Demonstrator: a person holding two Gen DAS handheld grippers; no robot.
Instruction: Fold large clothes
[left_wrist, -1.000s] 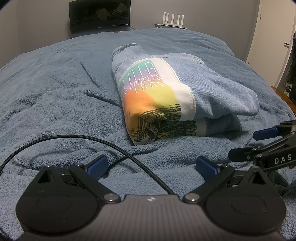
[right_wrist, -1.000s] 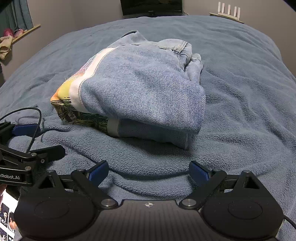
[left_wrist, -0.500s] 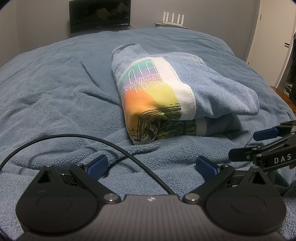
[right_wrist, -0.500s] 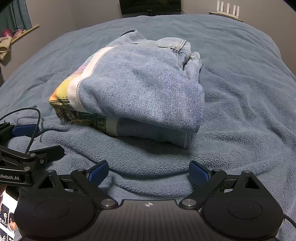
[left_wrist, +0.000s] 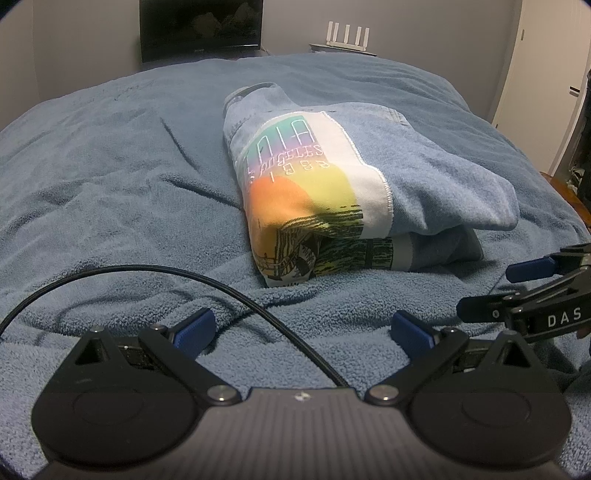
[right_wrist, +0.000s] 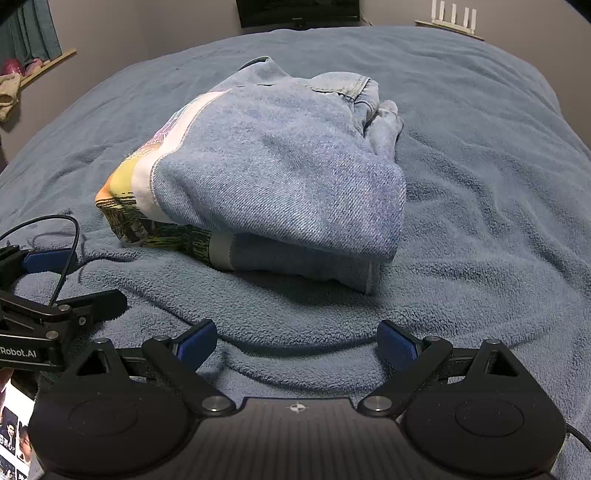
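jacket (left_wrist: 413, 173): denim, folded into a compact bundle, lying mid-bed on the blanket (left_wrist: 110, 192). Also seen from the right wrist (right_wrist: 280, 173).
patch (left_wrist: 306, 195): big printed panel on the jacket, teal/yellow/orange with white lettering and black line art. Wraps over the bundle's near-left edge and onto the lower layer.
fold: top layer doubled over the bottom one. Rounded folded edge faces the grippers; in the right view it overhangs the lower layer a bit.
collar end: far side of the bundle, with some bunched denim beside it on the far right in the right view.
left gripper (left_wrist: 301, 328): released, jaws wide apart, nothing between them. Sits low over the blanket, near the jacket's front edge but not touching it.
right gripper (right_wrist: 297, 338): released too, jaws spread wide, empty. Low over the blanket just in front of the jacket, clear of it.
cross-view: right gripper shows at the right edge of the left view (left_wrist: 532, 291); left gripper shows at the left edge of the right view (right_wrist: 55, 280). Both side by side, on the near side of the jacket.
cable (left_wrist: 177, 277): black, arcs across the blanket ahead of the left gripper and runs down between its fingers.
blanket: blue, fuzzy, wrinkled around the bundle.
background: dark screen (left_wrist: 201, 27) and white router (left_wrist: 347, 35) past the far end of the bed.
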